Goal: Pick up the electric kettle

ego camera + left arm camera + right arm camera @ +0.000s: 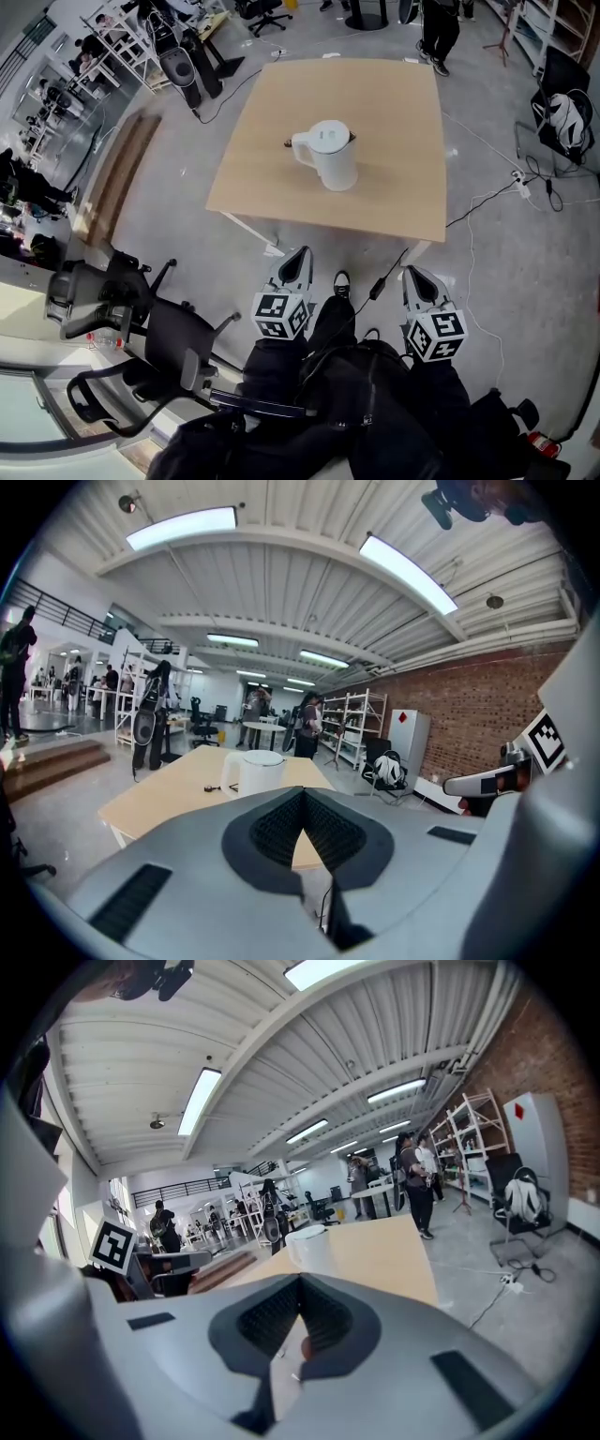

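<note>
Have not picked up the electric kettle (330, 155) yet. Find it white and upright, lid on, near the middle of the desk (394, 141), with its handle (302, 150) on the left side in the head view. Find a small dark thing (286, 143) on the desk just beside that handle; cannot tell what. Touch nothing so far. Hold the left hand-held gripper (298, 258) and the right hand-held gripper (413, 275) low over the floor (187, 234), short of the near edge of the desk and well apart from the electric kettle. Point both ahead toward the desk and a little down, side by side, with a gap between them. See the left jaws pressed together at the tip in the left gripper view, with nothing between them. See the same in the right gripper view: jaws together, nothing held. Look past both pairs of jaws to the electric kettle, far off on the desk. Seems like the very start of the job, then. Must go up to the desk, open one pair of jaws, close them most likely on the handle, and lift. Have done none of that yet.
</note>
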Available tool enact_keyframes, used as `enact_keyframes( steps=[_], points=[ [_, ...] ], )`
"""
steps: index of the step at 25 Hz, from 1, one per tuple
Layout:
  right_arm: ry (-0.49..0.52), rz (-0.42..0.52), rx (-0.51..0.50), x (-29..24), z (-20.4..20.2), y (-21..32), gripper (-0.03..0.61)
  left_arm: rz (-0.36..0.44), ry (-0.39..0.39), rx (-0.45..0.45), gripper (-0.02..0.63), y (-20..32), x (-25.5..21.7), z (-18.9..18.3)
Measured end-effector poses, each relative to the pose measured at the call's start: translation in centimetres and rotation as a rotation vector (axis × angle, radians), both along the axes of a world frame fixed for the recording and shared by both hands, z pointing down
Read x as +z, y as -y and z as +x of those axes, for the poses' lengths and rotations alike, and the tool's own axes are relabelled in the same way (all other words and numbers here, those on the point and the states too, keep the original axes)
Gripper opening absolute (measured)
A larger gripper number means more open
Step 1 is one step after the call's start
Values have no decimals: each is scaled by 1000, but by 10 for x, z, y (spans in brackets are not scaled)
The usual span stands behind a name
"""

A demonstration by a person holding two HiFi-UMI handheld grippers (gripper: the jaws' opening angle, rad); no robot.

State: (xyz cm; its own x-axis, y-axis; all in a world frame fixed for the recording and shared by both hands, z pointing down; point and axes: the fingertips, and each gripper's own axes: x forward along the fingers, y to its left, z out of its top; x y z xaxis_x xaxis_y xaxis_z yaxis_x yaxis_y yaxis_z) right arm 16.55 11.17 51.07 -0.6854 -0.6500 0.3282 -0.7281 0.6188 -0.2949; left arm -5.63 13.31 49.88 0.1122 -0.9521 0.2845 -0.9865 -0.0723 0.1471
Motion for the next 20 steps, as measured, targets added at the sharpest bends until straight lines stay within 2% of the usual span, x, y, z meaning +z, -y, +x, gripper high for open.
enact_keyframes(
  steps=[7,20],
  points=[
    [-26,14,3,-5,-31,50,3,-24,-3,46,-2,56,9,-23],
    [-60,3,-27,-8,-123,161,3,-115,-24,90,-2,162,34,-94]
  ],
)
